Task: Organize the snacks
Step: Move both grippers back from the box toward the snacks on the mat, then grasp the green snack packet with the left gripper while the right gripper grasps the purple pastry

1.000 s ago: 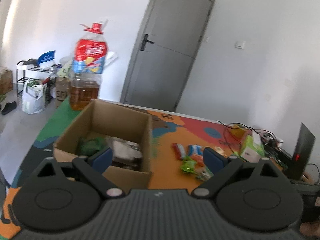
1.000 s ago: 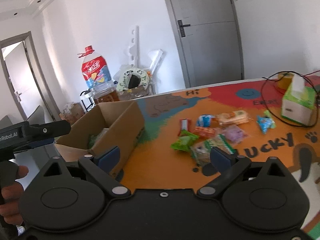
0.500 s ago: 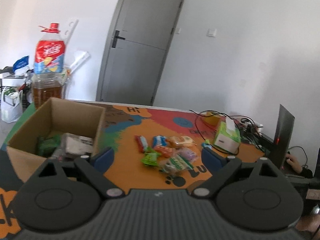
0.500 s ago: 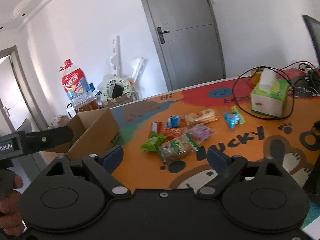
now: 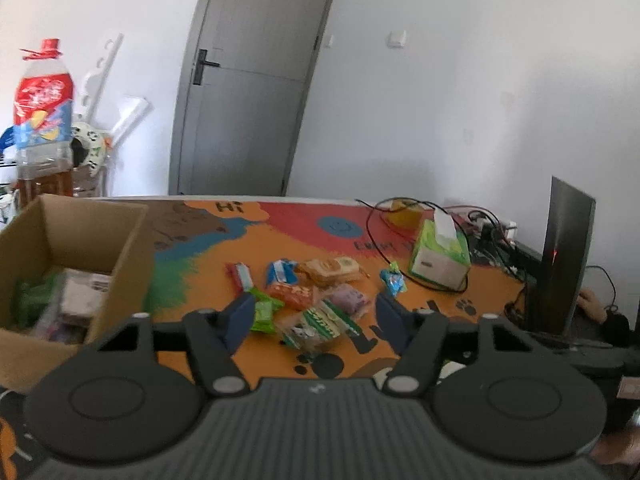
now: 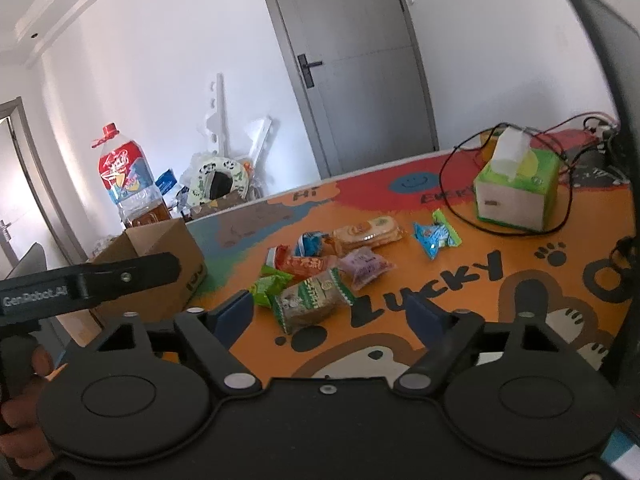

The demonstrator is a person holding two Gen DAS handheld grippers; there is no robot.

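While both of my grippers hang over the near edge of the desk (image 6: 520,280), neither one holds anything. On the left gripper (image 5: 316,316) the fingers (image 5: 240,320) have just been closing and now stand partly apart, above the desk and short of the snacks, with nothing pressed between them. On the right gripper (image 6: 334,314) the fingers (image 6: 424,316) have also been closing, yet they remain spread wider, and the green-and-white pack (image 6: 314,304) lies just ahead of the gap, untouched. The snacks (image 5: 316,292) sit loose in a cluster on the orange part of the desk: a small green pack (image 6: 270,288), an orange one (image 6: 306,266), a purple one (image 6: 366,266), a long biscuit pack (image 6: 370,232), and a blue candy (image 6: 434,236) slightly apart to the right. A cardboard box (image 5: 76,264) stands open to the left of the pile with some packs already inside. A tissue box (image 6: 516,188) sits further right, ringed by a black cable (image 6: 460,208). I can see a hand (image 6: 24,412) gripping the left handle at the edge of the right view.
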